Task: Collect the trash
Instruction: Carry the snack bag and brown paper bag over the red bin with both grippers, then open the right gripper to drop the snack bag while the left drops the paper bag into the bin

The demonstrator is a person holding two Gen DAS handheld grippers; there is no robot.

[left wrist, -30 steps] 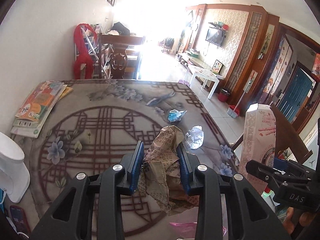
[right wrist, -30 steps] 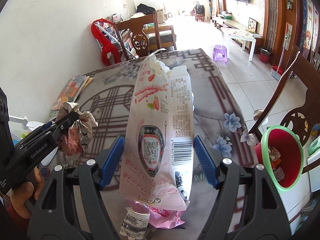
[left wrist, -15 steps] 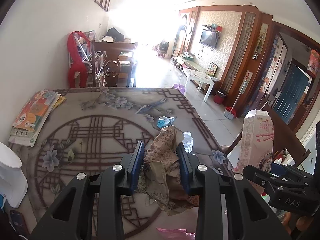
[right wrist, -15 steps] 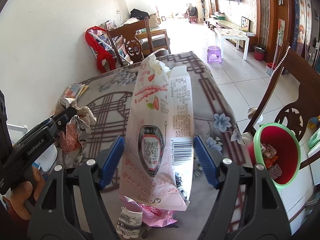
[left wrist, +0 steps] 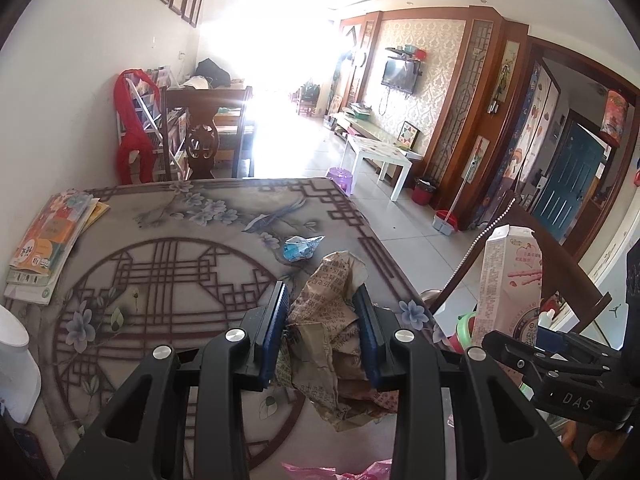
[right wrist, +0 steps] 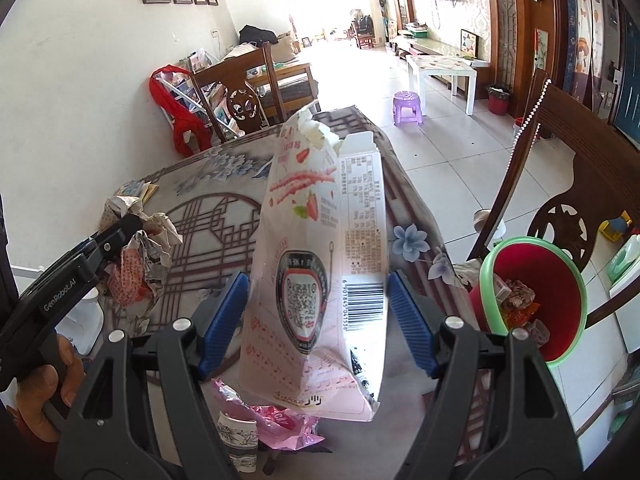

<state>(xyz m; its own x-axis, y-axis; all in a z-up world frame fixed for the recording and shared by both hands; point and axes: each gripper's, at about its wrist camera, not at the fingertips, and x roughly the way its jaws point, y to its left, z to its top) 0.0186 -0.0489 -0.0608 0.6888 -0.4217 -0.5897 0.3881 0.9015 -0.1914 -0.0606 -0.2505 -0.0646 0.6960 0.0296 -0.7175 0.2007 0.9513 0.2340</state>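
Trash fills both tools. In the left wrist view, the left tool (left wrist: 322, 322) sits at lower centre with its blue ribbed pads drawn close together and clamped on a crumpled wad of brown paper (left wrist: 328, 344), printed with small dense characters too fine to read; the wad bulges above the pads and hangs ragged below them. Beyond it, at mid frame, a small scrunched blue wrapper (left wrist: 301, 247) lies on the desk (left wrist: 168, 280), whose cover bears a dark lattice roundel and pale blue flowers. At the left edge of that frame a stack of colourful books (left wrist: 48, 240) lies flat. At the right edge the other tool's black body shows the letters "DAS".

In the right wrist view, the left tool's black arm at the far left reads "GenRobot.AI", a hand (right wrist: 48, 396) wrapped round its grip. At centre, the right tool (right wrist: 318, 304) stands fairly wide, its pads pressing both sides of a tall pink-and-white carton (right wrist: 320, 264) with a torn-open top, strawberry pictures, a QR code and a barcode beginning "6 901845". Below the carton, at the bottom of the frame, lie a crinkled pink foil wrapper (right wrist: 276, 420) and a patterned paper cup (right wrist: 236, 440). At the right, a red bin (right wrist: 560, 280) with a green rim holds scraps of wrappers, beside a carved wooden chair (right wrist: 568, 200).
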